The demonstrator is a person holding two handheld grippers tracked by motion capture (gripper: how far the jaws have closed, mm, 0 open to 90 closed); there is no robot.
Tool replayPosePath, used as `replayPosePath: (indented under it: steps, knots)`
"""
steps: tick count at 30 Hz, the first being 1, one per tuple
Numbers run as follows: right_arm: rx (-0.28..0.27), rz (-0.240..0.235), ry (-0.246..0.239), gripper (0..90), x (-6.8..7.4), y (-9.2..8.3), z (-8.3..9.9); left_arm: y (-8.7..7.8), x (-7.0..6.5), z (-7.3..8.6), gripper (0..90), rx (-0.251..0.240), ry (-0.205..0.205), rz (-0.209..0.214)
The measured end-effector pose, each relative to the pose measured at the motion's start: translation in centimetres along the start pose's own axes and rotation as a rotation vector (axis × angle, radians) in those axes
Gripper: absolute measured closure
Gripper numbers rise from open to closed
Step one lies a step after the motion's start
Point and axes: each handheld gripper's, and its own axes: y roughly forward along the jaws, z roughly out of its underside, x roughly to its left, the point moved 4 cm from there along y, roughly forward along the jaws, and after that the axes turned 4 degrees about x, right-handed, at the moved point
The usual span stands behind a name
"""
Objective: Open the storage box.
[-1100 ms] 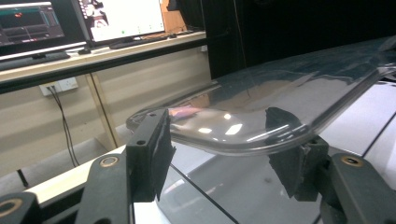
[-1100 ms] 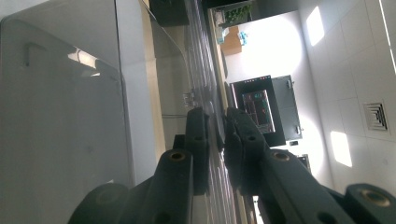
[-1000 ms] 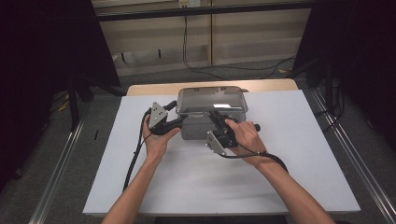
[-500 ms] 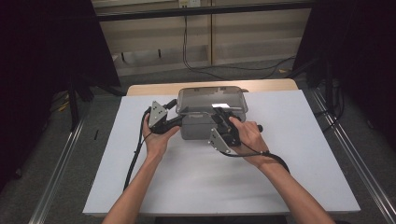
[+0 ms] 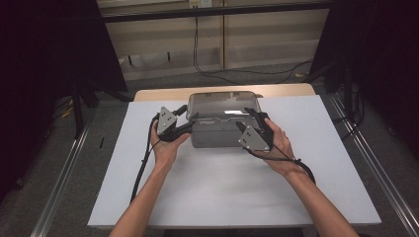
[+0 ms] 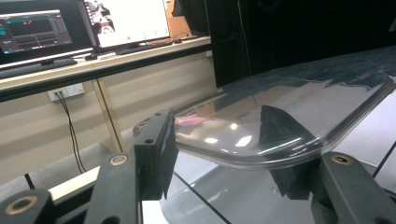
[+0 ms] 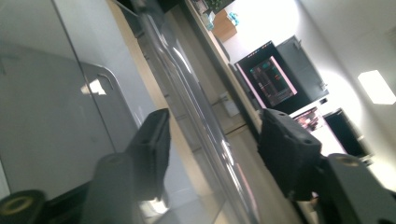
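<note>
A grey box [image 5: 217, 136] with a clear lid [image 5: 222, 101] stands at the back middle of the white table [image 5: 222, 192]. My left gripper [image 5: 187, 118] is at the lid's left front corner. In the left gripper view, my left gripper [image 6: 222, 154] has been closing on the lid [image 6: 280, 102], one pad above and one below it, and the lid sits raised over the box [image 6: 224, 200]. My right gripper [image 5: 256, 116] is at the lid's right front corner. Its jaws have just been opening. In the right gripper view, my right gripper [image 7: 219, 140] straddles the lid's rim [image 7: 187, 93] with gaps on both sides.
A wooden strip [image 5: 158, 94] edges the table's far side. Metal rails [image 5: 59, 192] run along the floor on both sides. Cables [image 5: 197, 54] hang at the back wall. Monitors [image 6: 42, 28] stand on a desk beyond.
My right gripper has slid right along the box's front and opened off the lid. The lid tips lower than a second ago. My left hand has stayed put.
</note>
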Motion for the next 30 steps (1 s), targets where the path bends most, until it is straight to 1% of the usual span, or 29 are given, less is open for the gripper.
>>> replayPosePath:
  steps: [2,3,7,8,9,10,11,12,13,15,16,17,18,19,21,22,23,24,25,26,30]
  knots:
    - [0.005,-0.016,0.048,37.4,-0.3,0.1,0.5,0.0,0.0,0.0,46.7,0.0,-0.001,0.002]
    - [0.006,-0.026,0.083,36.4,-0.4,0.2,0.7,0.0,0.0,0.0,46.8,0.0,-0.001,0.002]
    - [0.012,-0.057,0.18,31.3,-1.0,0.6,1.5,0.0,0.1,0.0,46.9,0.006,-0.008,0.002]
    - [0.012,-0.057,0.18,31.3,-1.0,0.6,1.5,0.0,0.1,0.0,47.0,0.006,-0.008,0.002]
    - [0.015,-0.071,0.197,30.7,-1.0,0.6,1.6,0.0,0.1,0.0,47.0,0.006,-0.007,0.001]
    - [0.017,-0.082,0.235,30.1,-1.2,0.7,1.9,0.0,0.1,0.0,47.1,0.006,-0.007,0.002]
    - [0.017,-0.082,0.235,30.1,-1.2,0.7,1.9,0.0,0.1,0.0,47.3,0.006,-0.007,0.002]
    - [0.012,-0.097,0.285,29.4,-1.5,0.8,2.2,-0.1,0.1,0.0,47.4,0.007,-0.007,0.003]
    - [0.006,-0.1,0.311,28.5,-1.6,0.8,2.3,-0.1,0.1,0.0,47.5,0.007,-0.007,0.003]
    - [0.003,-0.115,0.348,26.4,-1.9,0.8,2.6,-0.1,0.1,0.0,47.7,0.006,-0.014,0.005]
    - [0.003,-0.115,0.348,26.4,-1.9,0.8,2.6,-0.1,0.1,0.0,47.7,0.006,-0.014,0.005]
    - [0.009,-0.131,0.38,23.4,-1.9,0.9,2.8,-0.1,0.1,-0.1,47.6,0.011,-0.022,0.006]
    - [0.009,-0.131,0.38,23.4,-1.9,0.9,2.8,-0.1,0.1,-0.1,47.6,0.011,-0.022,0.006]
    - [0.011,-0.138,0.411,21.1,-2.1,1.0,3.1,-0.1,0.0,-0.2,47.7,0.013,-0.02,0.004]
    - [0.009,-0.136,0.452,18.8,-2.3,1.1,3.5,0.0,0.0,-0.2,47.8,0.012,-0.021,0.005]
    - [0.009,-0.136,0.452,18.8,-2.3,1.1,3.5,0.0,0.0,-0.2,47.8,0.012,-0.021,0.005]
    - [0.002,-0.141,0.494,18.2,-2.6,1.3,3.8,0.0,0.1,-0.2,47.9,0.009,-0.023,0.005]
    - [0.002,-0.141,0.494,18.2,-2.6,1.3,3.8,0.0,0.1,-0.2,47.9,0.007,-0.029,0.004]
    - [0.002,-0.145,0.513,18.3,-2.9,1.4,4.2,-0.1,0.2,-0.3,48.1,0.007,-0.019,0.005]
    - [0.001,-0.148,0.521,19.1,-3.0,1.5,4.3,-0.1,0.2,-0.3,48.2,0.007,-0.019,0.005]
    - [-0.001,-0.149,0.539,22.2,-3.2,1.7,4.6,0.0,0.4,-0.5,48.8,0.01,-0.017,0.002]
